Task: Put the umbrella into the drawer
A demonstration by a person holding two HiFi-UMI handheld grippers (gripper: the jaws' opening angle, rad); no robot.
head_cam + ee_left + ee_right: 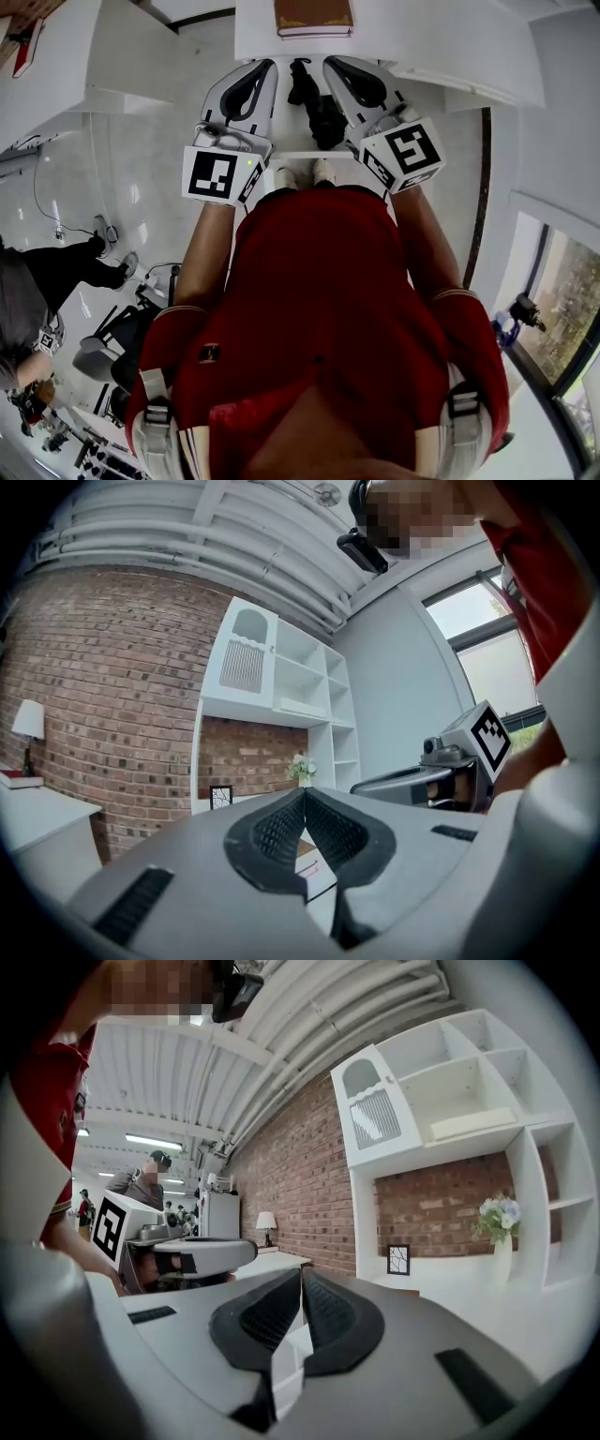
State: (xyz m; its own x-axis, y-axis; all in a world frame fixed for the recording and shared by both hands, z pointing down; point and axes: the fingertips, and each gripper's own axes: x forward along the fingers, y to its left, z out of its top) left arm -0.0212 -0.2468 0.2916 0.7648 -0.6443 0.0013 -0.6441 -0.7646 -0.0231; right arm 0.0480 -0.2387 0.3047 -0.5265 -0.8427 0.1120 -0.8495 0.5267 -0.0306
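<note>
Red shirt [319,309] foremost; I am holding left hand-held gripper [302,794] and right hand-held gripper [300,1274] clenched, empty, flanking the umbrella [317,108], apparently since it is lying in the drawer [291,141].

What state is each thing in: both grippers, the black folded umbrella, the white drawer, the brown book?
left gripper: shut, empty
right gripper: shut, empty
black folded umbrella: folded, lying in the drawer
white drawer: pulled open
brown book: closed, flat on the white desk top
</note>
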